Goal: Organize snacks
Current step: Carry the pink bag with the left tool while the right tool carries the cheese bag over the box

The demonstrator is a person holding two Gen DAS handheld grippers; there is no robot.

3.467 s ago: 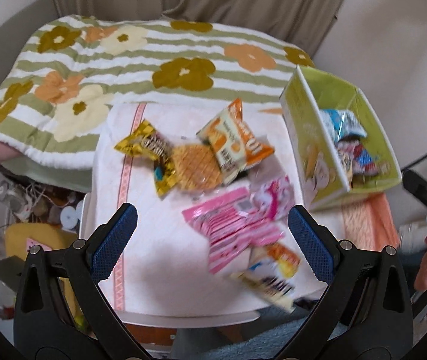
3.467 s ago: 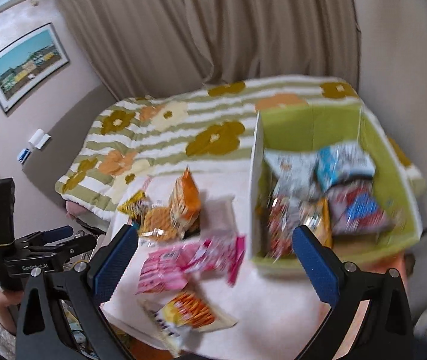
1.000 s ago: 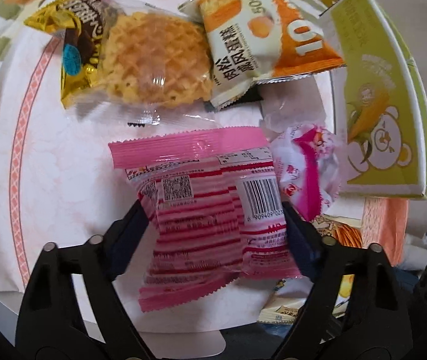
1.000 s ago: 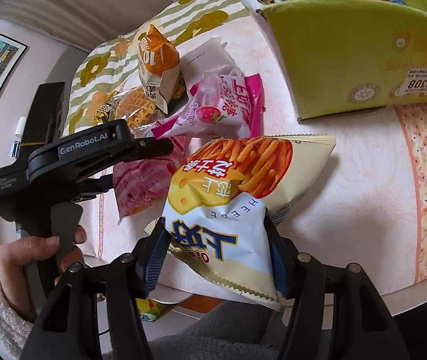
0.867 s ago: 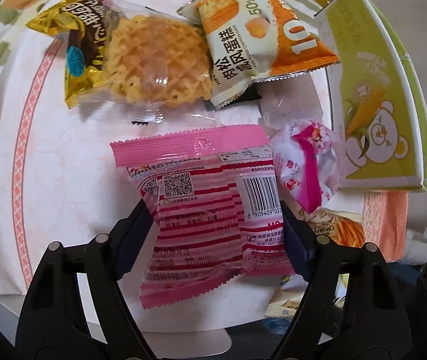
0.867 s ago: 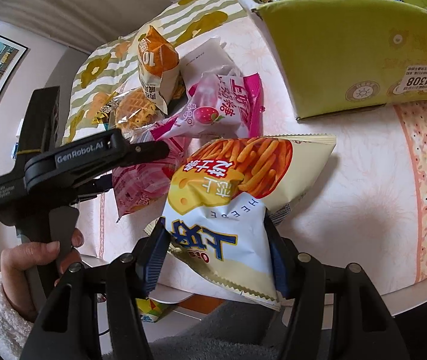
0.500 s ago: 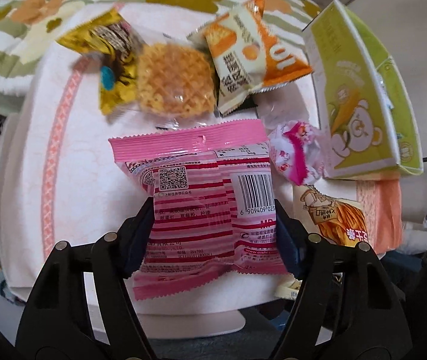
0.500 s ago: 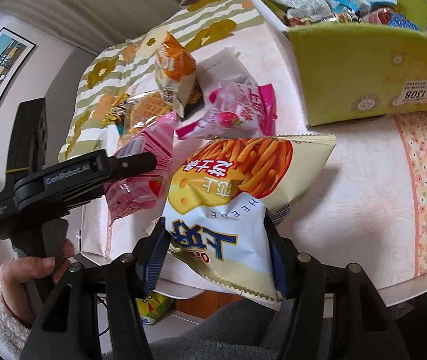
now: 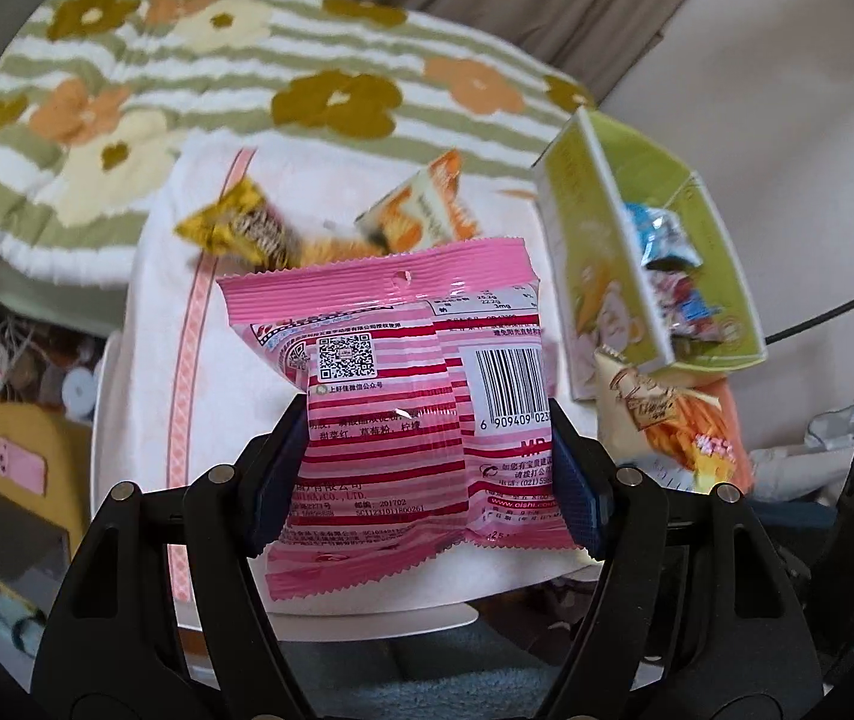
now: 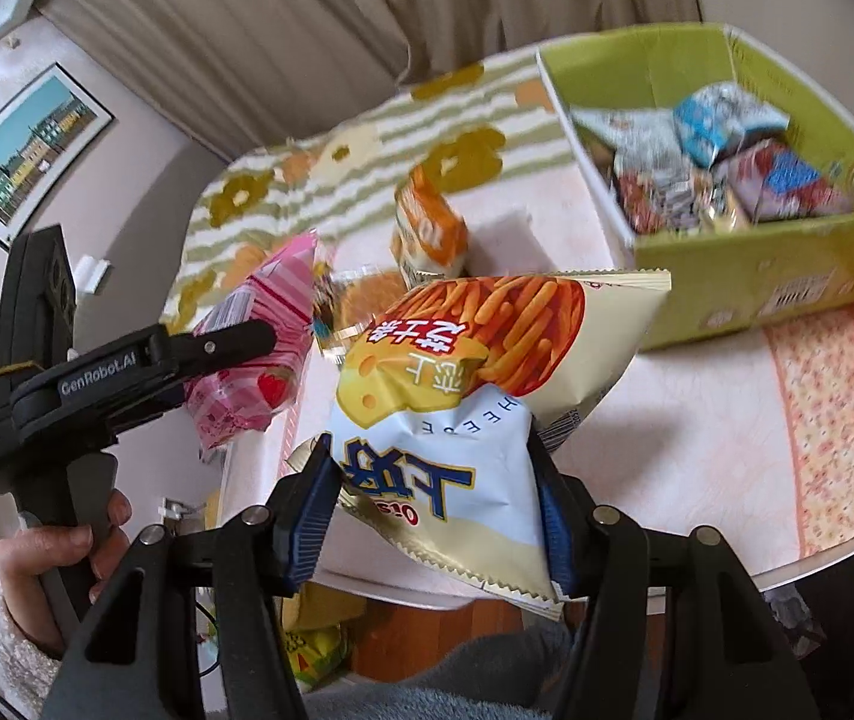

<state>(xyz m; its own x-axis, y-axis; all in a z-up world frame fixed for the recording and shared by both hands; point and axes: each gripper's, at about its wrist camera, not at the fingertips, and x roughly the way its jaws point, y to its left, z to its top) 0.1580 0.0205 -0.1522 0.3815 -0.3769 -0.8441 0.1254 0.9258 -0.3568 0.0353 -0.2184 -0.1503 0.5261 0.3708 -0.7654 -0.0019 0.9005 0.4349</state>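
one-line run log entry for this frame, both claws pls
left claw: shut on pink snack pack, lifted | right claw: shut on cheese stick bag, lifted | green box: holds several packets | next: likely box

Black gripper (image 9: 427,474), blue pads (image 9: 574,480), silver screws.

The green box (image 10: 757,276) stands open-topped at the bench's (image 10: 697,438) far right, bare cloth lying before its near wall, while an orange packet (image 10: 430,228) and other snacks crowd its left.
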